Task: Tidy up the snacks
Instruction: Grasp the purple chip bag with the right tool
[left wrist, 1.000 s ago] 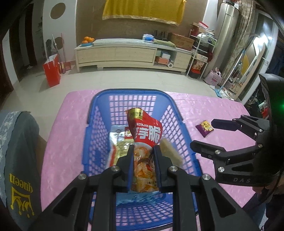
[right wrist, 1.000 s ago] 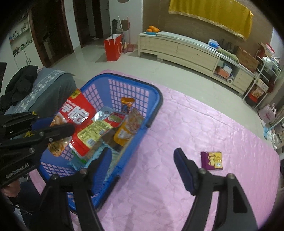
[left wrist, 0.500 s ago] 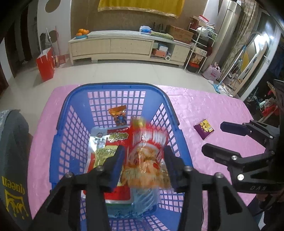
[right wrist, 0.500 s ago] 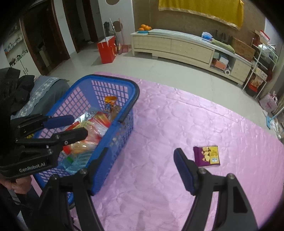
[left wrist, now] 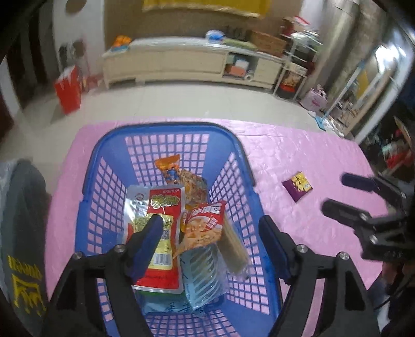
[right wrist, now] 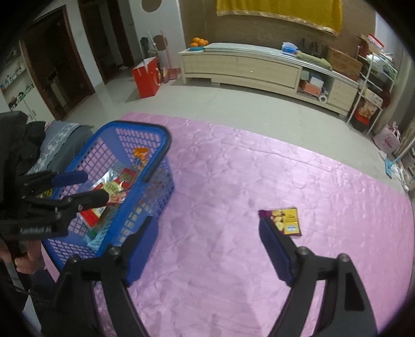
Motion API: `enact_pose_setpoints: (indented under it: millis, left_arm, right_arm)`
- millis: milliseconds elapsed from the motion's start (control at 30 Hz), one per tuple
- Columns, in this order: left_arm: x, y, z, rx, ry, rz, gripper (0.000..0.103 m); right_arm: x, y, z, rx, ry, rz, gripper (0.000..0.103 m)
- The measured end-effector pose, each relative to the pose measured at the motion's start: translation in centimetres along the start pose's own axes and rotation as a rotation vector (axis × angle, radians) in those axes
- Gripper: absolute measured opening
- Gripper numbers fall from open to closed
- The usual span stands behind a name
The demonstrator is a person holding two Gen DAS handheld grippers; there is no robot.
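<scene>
Now your left claw [left wrist: 210,233] tilts down over the blue basket [left wrist: 166,129], jaws just opening, red snack bag [left wrist: 205,228] lying loose inside; your right claw [right wrist: 207,233], spread wide, angles toward the purple packet [right wrist: 284,220] on the bench [right wrist: 233,181].

Blue basket [left wrist: 243,166] with grid holes, pink crinkled tablecloth [right wrist: 233,186]. Red-orange snack bag [left wrist: 205,225], red-yellow packet [left wrist: 163,207], orange small packet [left wrist: 170,168]. Purple-yellow packet [right wrist: 284,221]. Red paper bag [right wrist: 146,77], yellow wall cloth [right wrist: 280,11].
</scene>
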State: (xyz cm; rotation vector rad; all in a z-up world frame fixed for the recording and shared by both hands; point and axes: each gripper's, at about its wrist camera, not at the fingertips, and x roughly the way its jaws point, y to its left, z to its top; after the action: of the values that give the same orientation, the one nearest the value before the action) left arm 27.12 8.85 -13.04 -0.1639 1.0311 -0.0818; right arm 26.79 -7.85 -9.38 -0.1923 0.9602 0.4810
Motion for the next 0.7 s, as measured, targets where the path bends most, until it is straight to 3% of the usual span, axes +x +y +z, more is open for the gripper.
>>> enact_pose_setpoints:
  millis: [267,500,700]
  left_arm:
    - [1.6,0.7,2.0,-0.045,0.088,0.060,0.074]
    - [4.0,0.4,2.9,-0.043,0.151,0.106,0.074]
    - [5.3,0.6,3.4,-0.088,0.177,0.071,0.075]
  right_arm:
    - [1.4,-3.4,1.2,0.017,0.091,-0.080,0.096]
    - [5.9,-6.5,1.2,0.008,0.198,-0.106,0.102]
    - [9.9,-8.9,0.7,0.035,0.266,-0.091,0.103]
